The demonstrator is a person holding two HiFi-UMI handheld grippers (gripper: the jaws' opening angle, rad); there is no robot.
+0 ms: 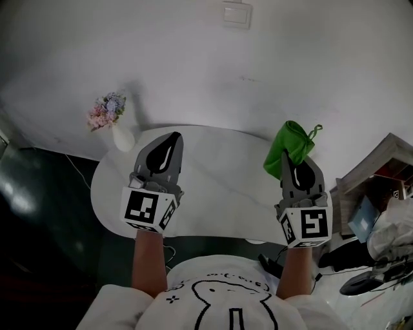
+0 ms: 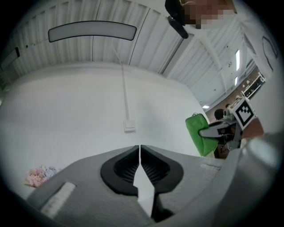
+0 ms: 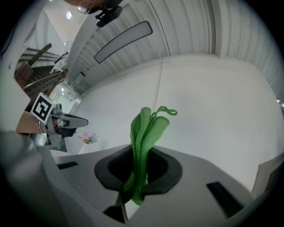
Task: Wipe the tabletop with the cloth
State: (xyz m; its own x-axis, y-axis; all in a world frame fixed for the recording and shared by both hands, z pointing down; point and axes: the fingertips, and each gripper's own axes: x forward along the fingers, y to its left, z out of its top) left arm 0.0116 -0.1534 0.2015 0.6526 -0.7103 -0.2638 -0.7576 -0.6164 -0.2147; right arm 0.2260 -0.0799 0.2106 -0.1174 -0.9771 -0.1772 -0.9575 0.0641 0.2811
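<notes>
Our right gripper [image 3: 138, 165] is clamped on the green cloth [image 3: 145, 129], whose bunched folds and small hanging loop stand up out of the jaws. We judge the pinch sits low on the bundle so that most of the fabric stays free to spread as a wiping pad. The cloth is in the air off the right end of the white oval tabletop [image 1: 219, 187], touching nothing but the jaws. We read the wipe itself as not yet begun.

Our left gripper [image 2: 140, 154] has its jaws drawn together with nothing between them. It is held level with its partner over the left part of the table, seemingly parked there to keep clear of the wiping path.

Beyond both tools, a white vase of pink and lilac flowers [image 1: 111, 117] stands at the table's far left edge, against the pale wall. We would count it the one obstacle to a full sweep. A wall switch [image 1: 236, 14] sits high above the table.
</notes>
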